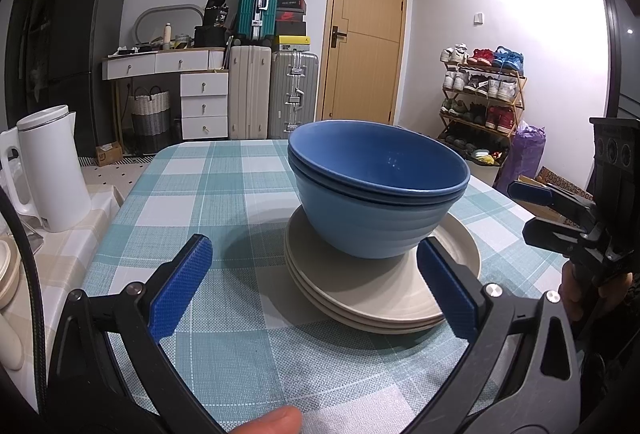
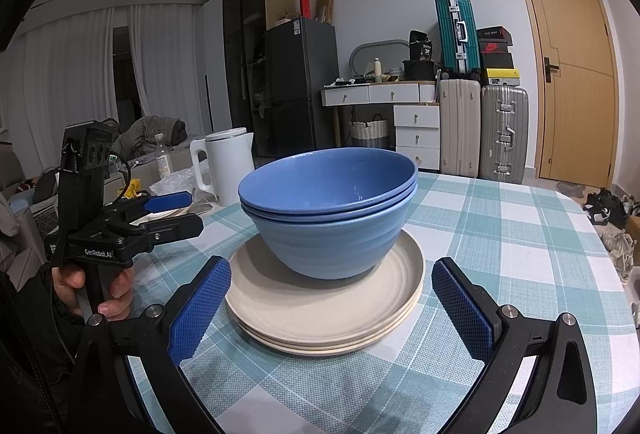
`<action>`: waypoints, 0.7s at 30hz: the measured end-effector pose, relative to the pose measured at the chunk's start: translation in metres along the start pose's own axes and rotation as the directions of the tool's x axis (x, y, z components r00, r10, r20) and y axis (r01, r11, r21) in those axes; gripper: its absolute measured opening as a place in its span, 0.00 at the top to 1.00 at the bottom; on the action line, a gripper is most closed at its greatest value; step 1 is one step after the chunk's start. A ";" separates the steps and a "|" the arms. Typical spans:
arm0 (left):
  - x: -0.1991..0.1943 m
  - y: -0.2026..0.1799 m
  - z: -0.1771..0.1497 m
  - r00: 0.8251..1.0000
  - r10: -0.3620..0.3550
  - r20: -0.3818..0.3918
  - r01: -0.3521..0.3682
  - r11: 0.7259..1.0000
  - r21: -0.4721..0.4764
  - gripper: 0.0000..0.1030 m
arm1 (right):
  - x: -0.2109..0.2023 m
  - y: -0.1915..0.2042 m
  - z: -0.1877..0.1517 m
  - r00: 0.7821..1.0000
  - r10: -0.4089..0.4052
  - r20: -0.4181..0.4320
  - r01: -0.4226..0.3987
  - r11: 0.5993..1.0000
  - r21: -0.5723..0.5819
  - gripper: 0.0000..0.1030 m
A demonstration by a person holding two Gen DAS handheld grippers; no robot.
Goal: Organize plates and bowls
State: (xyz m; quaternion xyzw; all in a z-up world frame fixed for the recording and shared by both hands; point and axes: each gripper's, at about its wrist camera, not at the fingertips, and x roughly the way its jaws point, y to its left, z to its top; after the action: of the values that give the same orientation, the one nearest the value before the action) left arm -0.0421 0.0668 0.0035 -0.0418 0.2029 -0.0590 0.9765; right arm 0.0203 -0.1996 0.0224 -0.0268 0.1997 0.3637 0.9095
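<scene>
Teal-and-white checked cloth covers the table (image 2: 500, 234) we work at. Near its middle sits our stack of round cream plates (image 2: 320, 310), widest at the bottom for steadiness, with the nested blue bowls (image 2: 328, 210) on top. We hold our left gripper (image 1: 316, 282) and right gripper (image 2: 332, 308) just short of the pile, both spread wide and empty; we judge the sorting essentially complete.

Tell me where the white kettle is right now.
The white kettle stands off the left edge of the checked table in the left wrist view, left of the blue bowls.
</scene>
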 end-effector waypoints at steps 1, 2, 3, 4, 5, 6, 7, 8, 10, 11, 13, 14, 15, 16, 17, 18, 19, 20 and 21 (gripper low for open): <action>0.000 0.000 0.000 1.000 0.000 0.000 0.000 1.000 0.000 0.01 | 0.001 0.000 0.000 1.000 0.000 -0.001 0.000 1.000 0.000 0.00; 0.000 -0.001 0.000 1.000 0.000 -0.001 0.000 1.000 0.000 0.01 | 0.000 0.000 0.000 1.000 0.000 0.000 0.000 1.000 0.000 0.00; -0.001 -0.001 0.000 1.000 0.000 -0.001 0.000 1.000 0.000 0.01 | -0.001 0.000 0.000 1.000 0.000 0.000 0.000 1.000 0.000 0.00; 0.000 0.000 0.000 1.000 0.001 -0.001 -0.001 1.000 0.000 0.01 | -0.001 0.000 0.000 1.000 0.000 0.000 0.000 1.000 0.000 0.00; 0.000 -0.001 0.000 1.000 -0.001 0.000 0.001 1.000 0.001 0.01 | -0.001 0.000 0.000 1.000 0.000 -0.001 0.000 1.000 0.001 0.00; 0.000 -0.001 0.000 1.000 0.000 0.000 0.000 1.000 0.001 0.01 | 0.000 0.000 0.000 1.000 0.000 -0.001 0.000 1.000 0.001 0.00; 0.001 0.000 0.000 1.000 0.000 0.000 0.000 1.000 0.002 0.01 | 0.000 0.000 0.000 1.000 0.000 0.000 0.000 1.000 0.001 0.00; 0.000 -0.001 0.000 1.000 0.001 -0.001 -0.001 1.000 0.001 0.01 | -0.001 0.000 0.000 1.000 0.000 0.000 0.000 1.000 0.000 0.00; 0.000 -0.001 0.000 1.000 0.000 -0.001 0.000 1.000 0.001 0.01 | -0.001 0.000 0.000 1.000 0.000 0.000 0.000 1.000 0.000 0.00; 0.000 -0.001 0.000 1.000 0.001 -0.001 -0.001 1.000 0.001 0.01 | 0.000 0.000 0.000 1.000 0.000 0.000 0.000 1.000 0.000 0.00; 0.001 0.000 0.000 1.000 0.001 -0.002 -0.001 1.000 0.001 0.01 | 0.000 0.000 0.000 1.000 -0.001 0.000 0.001 1.000 0.001 0.00; 0.001 0.001 0.000 1.000 0.002 -0.001 -0.002 1.000 0.001 0.01 | 0.000 0.000 0.000 1.000 0.000 0.000 0.000 1.000 0.001 0.00; 0.000 -0.001 0.000 1.000 0.001 -0.001 -0.001 1.000 0.002 0.01 | 0.000 0.000 0.000 1.000 0.000 0.001 0.000 1.000 0.001 0.00; 0.001 0.000 0.000 1.000 0.000 -0.001 0.000 1.000 0.002 0.01 | 0.000 0.000 0.000 1.000 0.000 0.000 0.000 1.000 0.000 0.00; 0.001 0.000 0.000 1.000 0.000 -0.001 0.000 1.000 0.003 0.01 | -0.001 0.000 0.000 1.000 0.000 0.000 0.000 1.000 0.000 0.00; 0.001 0.000 0.000 1.000 0.001 -0.001 -0.001 1.000 0.003 0.01 | 0.000 0.000 0.000 1.000 0.000 0.000 0.000 1.000 -0.001 0.00; 0.001 0.001 0.000 1.000 0.003 -0.002 -0.003 1.000 0.002 0.01 | 0.000 0.000 0.000 1.000 0.000 0.000 0.000 1.000 -0.001 0.00; 0.000 -0.001 0.000 1.000 0.001 -0.002 -0.001 1.000 0.001 0.01 | 0.001 0.000 0.000 1.000 0.001 -0.001 -0.001 1.000 0.000 0.00; 0.000 -0.001 0.000 1.000 0.001 -0.002 -0.001 1.000 0.001 0.01 | 0.000 0.000 0.000 1.000 0.000 -0.001 0.000 1.000 0.000 0.00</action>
State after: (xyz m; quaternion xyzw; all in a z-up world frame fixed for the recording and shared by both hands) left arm -0.0421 0.0658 0.0031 -0.0411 0.2038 -0.0589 0.9764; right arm 0.0202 -0.1996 0.0223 -0.0269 0.2003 0.3638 0.9093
